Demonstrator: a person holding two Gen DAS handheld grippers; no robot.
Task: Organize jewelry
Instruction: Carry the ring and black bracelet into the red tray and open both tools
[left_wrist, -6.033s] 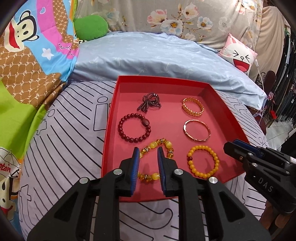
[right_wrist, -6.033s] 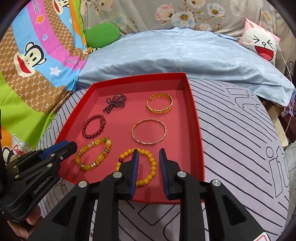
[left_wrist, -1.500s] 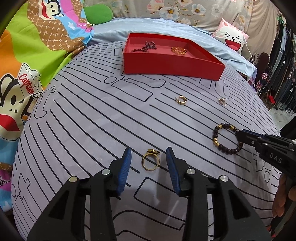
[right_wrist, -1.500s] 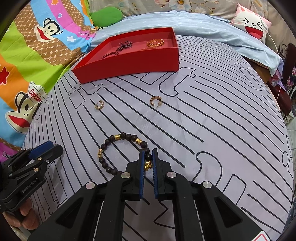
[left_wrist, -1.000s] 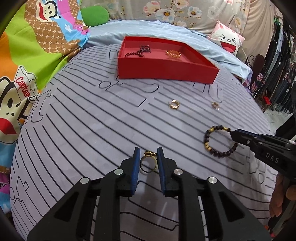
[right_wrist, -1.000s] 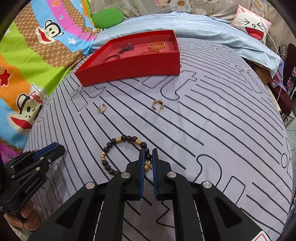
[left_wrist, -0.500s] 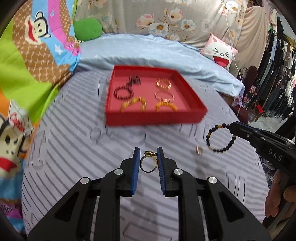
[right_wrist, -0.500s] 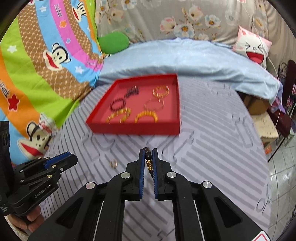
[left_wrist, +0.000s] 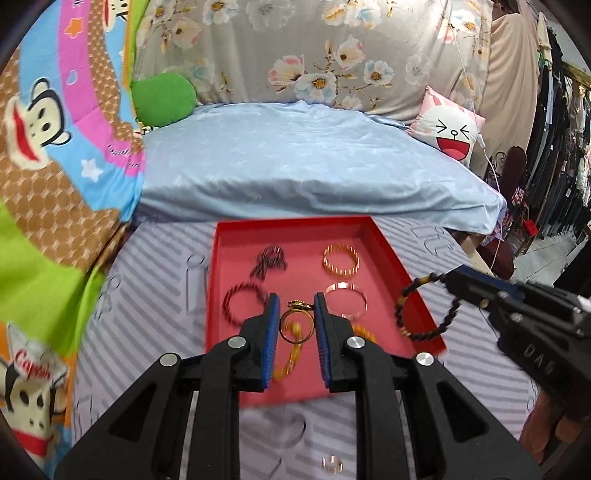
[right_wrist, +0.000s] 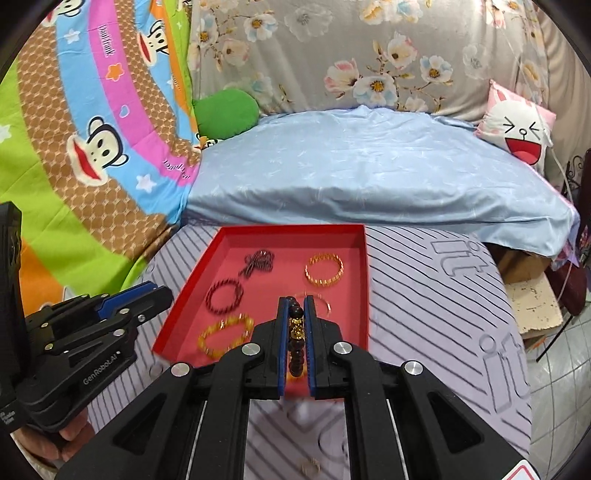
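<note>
Two pieces held above the red tray (left_wrist: 399, 269): left gripper (left_wrist: 295, 325) clamped on a gold ring (left_wrist: 295, 326), right gripper (right_wrist: 296, 325) pinching a dark bead bracelet (right_wrist: 296, 332). Motion blur smears the tray's bracelets; the yellow one (left_wrist: 290, 360) is half hidden behind the ring. Gripper bodies read "DAS" and "GenRobot.AI". Striped grey cover (right_wrist: 443, 295), blue quilt (right_wrist: 369, 177) behind, floral cloth.
</note>
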